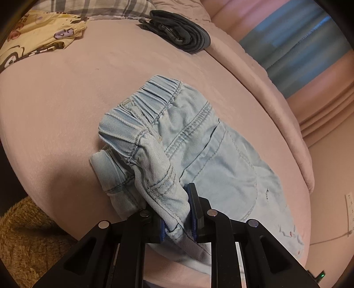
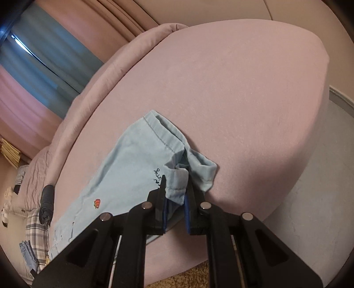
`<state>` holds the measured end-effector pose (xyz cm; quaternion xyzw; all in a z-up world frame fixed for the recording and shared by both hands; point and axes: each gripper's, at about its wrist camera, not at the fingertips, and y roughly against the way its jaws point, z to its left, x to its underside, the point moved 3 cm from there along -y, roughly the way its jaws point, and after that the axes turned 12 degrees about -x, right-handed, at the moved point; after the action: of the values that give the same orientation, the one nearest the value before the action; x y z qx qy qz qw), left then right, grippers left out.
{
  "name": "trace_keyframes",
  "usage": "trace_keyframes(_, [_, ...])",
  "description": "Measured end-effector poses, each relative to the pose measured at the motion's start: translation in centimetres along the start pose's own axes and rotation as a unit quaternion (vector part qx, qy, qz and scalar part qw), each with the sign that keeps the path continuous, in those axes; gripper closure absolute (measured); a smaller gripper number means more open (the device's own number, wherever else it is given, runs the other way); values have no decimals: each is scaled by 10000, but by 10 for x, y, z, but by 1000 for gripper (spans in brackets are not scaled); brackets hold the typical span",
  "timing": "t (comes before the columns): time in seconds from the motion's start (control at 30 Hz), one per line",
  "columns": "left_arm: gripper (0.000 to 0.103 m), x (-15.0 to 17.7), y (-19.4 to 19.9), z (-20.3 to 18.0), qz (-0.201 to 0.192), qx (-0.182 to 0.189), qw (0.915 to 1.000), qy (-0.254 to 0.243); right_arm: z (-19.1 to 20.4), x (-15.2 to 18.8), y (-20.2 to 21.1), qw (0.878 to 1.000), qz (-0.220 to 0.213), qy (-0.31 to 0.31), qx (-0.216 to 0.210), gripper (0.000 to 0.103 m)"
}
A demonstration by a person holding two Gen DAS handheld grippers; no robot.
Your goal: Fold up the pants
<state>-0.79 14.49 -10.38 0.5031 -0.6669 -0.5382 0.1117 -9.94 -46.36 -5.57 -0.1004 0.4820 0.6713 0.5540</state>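
Observation:
Light blue denim pants [image 1: 199, 144] lie on a pink bed [image 1: 66, 106]. The left wrist view shows their elastic waistband [image 1: 146, 104] bunched and lifted. My left gripper [image 1: 177, 212] is shut on a fold of the waist end, cloth pinched between its blue pads. In the right wrist view the pants [image 2: 124, 168] run toward the lower left, with a small strawberry patch [image 2: 97, 202] and dark script on the leg. My right gripper [image 2: 176, 195] is shut on the hem end of a leg, the cuff [image 2: 203, 172] bulging out past its right finger.
A folded dark garment [image 1: 181, 33] lies at the far bed edge, a yellow printed cloth [image 1: 37, 42] at the far left with plaid fabric [image 1: 99, 8] behind. A rolled pink duvet [image 1: 276, 99] lines the right side. Brown shaggy rug [image 1: 24, 239] below; curtains and window [image 2: 44, 57] beyond.

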Motion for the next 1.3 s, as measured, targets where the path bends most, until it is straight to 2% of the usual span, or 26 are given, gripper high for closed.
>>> trace_keyframes(0.07, [82, 0, 0, 0, -4, -11, 10000, -23, 18, -8, 1, 9992, -80, 387, 96, 91])
trace_keyframes(0.17, [82, 0, 0, 0, 8, 3, 10000, -18, 36, -22, 7, 9969, -272, 738, 13, 91])
trace_keyframes(0.27, [82, 0, 0, 1, 47, 36, 10000, 5, 16, -18, 9, 9986, -149, 486, 133, 91])
trace_keyframes(0.33, [82, -1, -1, 0, 65, 23, 10000, -26, -8, -2, -3, 9989, 77, 220, 398, 93])
trace_keyframes(0.4, [82, -2, -1, 0, 95, 14, 9999, -55, -22, 8, -5, 9996, -106, 159, 184, 96])
trace_keyframes(0.53, [81, -9, -2, 0, 201, 26, 9997, -135, -20, -1, -5, 9997, 91, 28, 212, 95])
trace_keyframes(0.7, [79, -16, 3, 4, 182, 38, 9998, -82, -15, 3, -4, 9987, 67, 284, 409, 95])
trace_keyframes(0.77, [76, -22, 11, 9, -65, -257, 9995, -171, -18, 3, -2, 9990, 61, 232, 382, 95])
trace_keyframes(0.8, [76, -25, 13, 11, -77, -235, 9995, -190, -18, 2, -2, 9989, 81, 240, 390, 95])
trace_keyframes(0.93, [76, -31, 8, 22, 251, 57, 9997, -12, -10, 0, -4, 9973, 147, 439, 571, 95])
trace_keyframes(1.13, [76, -31, 11, 14, 306, -193, 9987, -362, -5, 2, -5, 9963, 212, 462, 693, 95])
trace_keyframes(1.17, [76, -32, 11, 12, 367, -259, 9978, -496, -2, 1, -6, 9951, 317, 560, 745, 91])
trace_keyframes(1.2, [73, -33, 11, 12, 447, -346, 9967, -586, 3, -1, -9, 9941, 395, 614, 800, 89])
trace_keyframes(1.23, [62, -35, 14, 15, 458, -605, 9953, -595, 5, -2, -8, 9929, 477, 666, 863, 87])
trace_keyframes(1.27, [45, -38, 16, 17, 431, -737, 9947, -581, 9, -4, -8, 9915, 571, 720, 923, 80])
trace_keyframes(1.3, [40, -41, 21, 22, 387, -833, 9943, -537, 13, -7, -5, 9898, 625, 784, 1015, 66])
